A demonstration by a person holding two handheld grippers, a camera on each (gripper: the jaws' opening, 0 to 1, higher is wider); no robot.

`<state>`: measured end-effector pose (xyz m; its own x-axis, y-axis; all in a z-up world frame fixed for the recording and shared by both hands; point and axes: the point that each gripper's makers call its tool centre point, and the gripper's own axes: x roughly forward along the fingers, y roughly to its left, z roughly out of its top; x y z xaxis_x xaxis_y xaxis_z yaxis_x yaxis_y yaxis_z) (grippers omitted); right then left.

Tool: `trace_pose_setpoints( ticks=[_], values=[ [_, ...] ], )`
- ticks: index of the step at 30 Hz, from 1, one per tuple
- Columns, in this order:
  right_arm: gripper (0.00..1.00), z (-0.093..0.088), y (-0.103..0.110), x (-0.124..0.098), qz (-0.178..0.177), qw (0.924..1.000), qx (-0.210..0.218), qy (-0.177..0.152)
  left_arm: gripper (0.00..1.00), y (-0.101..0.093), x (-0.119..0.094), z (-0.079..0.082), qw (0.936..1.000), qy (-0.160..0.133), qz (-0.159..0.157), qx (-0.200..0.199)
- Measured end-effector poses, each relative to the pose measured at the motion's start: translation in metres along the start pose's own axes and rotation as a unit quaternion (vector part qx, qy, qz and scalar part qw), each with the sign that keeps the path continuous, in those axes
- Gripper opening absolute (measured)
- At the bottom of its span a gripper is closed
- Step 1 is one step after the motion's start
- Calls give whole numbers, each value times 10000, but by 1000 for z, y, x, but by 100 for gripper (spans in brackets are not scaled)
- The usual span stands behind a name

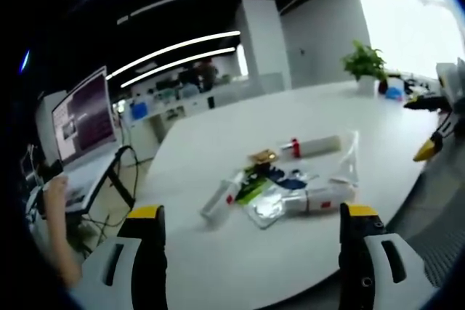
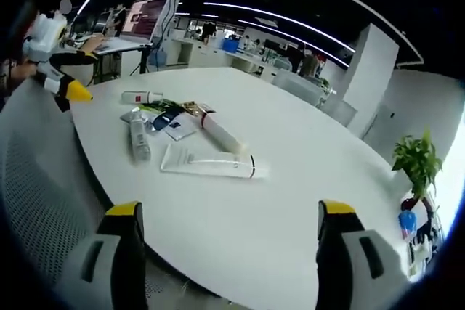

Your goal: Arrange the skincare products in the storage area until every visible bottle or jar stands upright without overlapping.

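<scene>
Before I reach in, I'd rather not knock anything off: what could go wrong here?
The tubes lie flat, heaped and overlapping with sachets, so lifting one may drag its neighbours. The long flat tube looks soft and may not stand upright. Both grippers, left and right, are open and back from the pile, so the reach across the table is long.

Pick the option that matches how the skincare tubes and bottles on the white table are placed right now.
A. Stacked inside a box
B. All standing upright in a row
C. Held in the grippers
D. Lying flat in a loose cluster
D: the skincare products lie on their sides in a loose pile on the white table, with the long white tube flat too; both grippers' jaws stand apart and empty.
</scene>
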<state>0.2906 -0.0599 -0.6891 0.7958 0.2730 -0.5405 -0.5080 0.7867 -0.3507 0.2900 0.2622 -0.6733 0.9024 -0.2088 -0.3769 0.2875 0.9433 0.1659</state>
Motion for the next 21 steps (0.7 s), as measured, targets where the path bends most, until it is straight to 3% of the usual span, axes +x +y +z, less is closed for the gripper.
trace_pose_setpoints(
  ticks=[12, 19, 21],
  values=[
    [95, 30, -11, 25, 540, 9956, -750, 161, 97, 2, -1, 3, 9999, -108, 53, -30],
    [83, 50, -10, 44, 841, 9930, -817, 134, 97, 4, -2, 6, 9997, -197, 92, -58],
    [84, 53, -11, 50, 865, 9924, -857, 160, 97, 4, -2, 6, 9997, -214, 98, -69]
  ],
)
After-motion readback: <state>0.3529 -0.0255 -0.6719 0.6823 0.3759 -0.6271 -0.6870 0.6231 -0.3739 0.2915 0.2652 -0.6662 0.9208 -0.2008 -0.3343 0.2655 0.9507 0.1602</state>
